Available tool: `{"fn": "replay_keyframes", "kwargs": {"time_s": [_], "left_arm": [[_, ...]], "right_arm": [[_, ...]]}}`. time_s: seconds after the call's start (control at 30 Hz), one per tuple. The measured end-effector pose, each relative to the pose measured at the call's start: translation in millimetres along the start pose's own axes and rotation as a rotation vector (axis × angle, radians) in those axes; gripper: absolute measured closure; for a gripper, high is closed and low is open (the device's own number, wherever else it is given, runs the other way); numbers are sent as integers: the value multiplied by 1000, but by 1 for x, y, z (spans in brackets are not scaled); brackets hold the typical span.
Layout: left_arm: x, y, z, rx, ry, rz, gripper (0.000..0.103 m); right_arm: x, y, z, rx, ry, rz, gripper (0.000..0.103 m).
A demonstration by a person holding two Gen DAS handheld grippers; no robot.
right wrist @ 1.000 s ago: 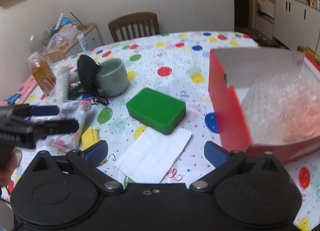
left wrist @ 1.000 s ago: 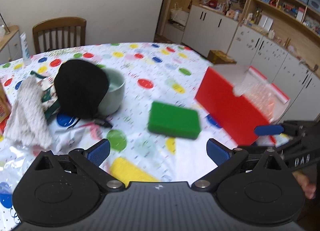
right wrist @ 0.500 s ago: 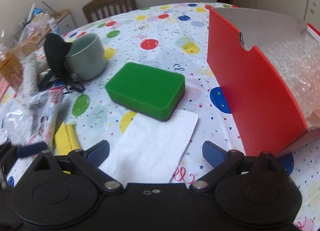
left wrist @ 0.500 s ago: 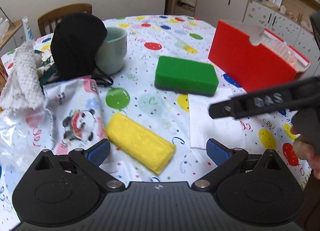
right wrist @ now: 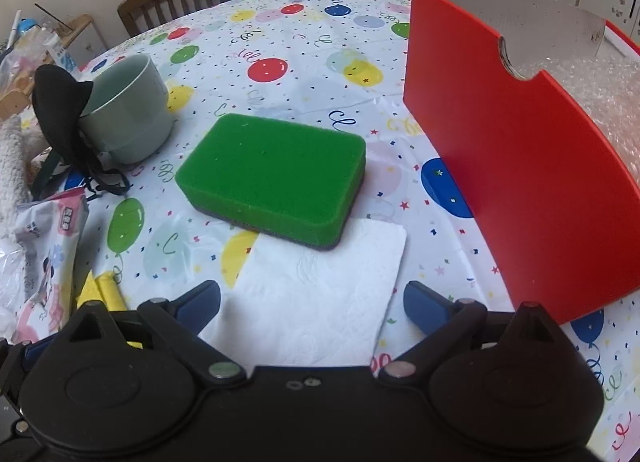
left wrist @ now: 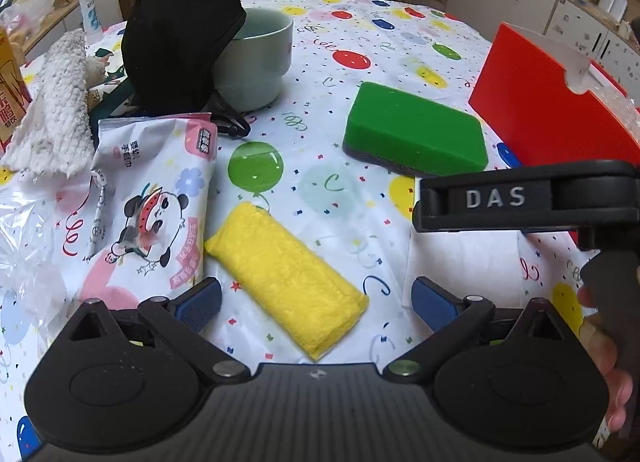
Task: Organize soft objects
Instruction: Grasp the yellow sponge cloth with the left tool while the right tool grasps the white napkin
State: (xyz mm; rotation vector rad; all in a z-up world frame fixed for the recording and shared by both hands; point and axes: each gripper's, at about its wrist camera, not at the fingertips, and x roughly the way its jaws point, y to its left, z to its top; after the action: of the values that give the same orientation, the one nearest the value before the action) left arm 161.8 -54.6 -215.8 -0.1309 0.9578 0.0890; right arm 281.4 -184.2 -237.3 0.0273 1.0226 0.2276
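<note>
— Balloon-print tablecloth [left wrist: 360,61] is cluttered; which first?

— Your left gripper [left wrist: 316,298] gapes wide over the yellow cloth [left wrist: 286,274]. Straddle its narrow width, pinch mid-length — right gripper [right wrist: 312,302], also spread, hovers above the white napkin [right wrist: 316,294].

My left gripper [left wrist: 316,302] is matte black with a ribbed housing, two round pivot discs, silver screws and blue ribbed finger pads [left wrist: 200,302]. My right gripper [right wrist: 312,302] matches; beside the left one, its side reads "DAS" in pale letters.
</note>
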Motion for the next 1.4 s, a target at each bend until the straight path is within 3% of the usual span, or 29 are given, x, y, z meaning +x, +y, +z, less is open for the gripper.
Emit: {"fn": "replay_keyframes", "kwargs": {"time_s": [0.13, 0.37, 0.57, 0.67, 0.73, 0.83, 1.4], "left_arm": [[2, -1, 3, -15, -2, 40, 9], [3, -2, 6, 6, -13, 96, 29], [-1, 1, 5, 17, -24, 87, 42], [-3, 1, 4, 25, -26, 81, 46], [-4, 1, 4, 33, -25, 72, 48], [-5, 2, 3, 41, -23, 59, 51], [-19, 18, -1, 61, -15, -65, 59]], "right_arm": [[2, 9, 0, -26, 9, -56, 10], [1, 14, -5, -62, -2, -100, 17], [-4, 15, -9, -62, -23, -102, 33], [-8, 16, -12, -76, -38, -94, 47], [-10, 17, -12, -92, -47, -86, 71], [-11, 20, -11, -110, -45, -82, 98], [-64, 8, -25, -55, -158, 30, 102]]}}
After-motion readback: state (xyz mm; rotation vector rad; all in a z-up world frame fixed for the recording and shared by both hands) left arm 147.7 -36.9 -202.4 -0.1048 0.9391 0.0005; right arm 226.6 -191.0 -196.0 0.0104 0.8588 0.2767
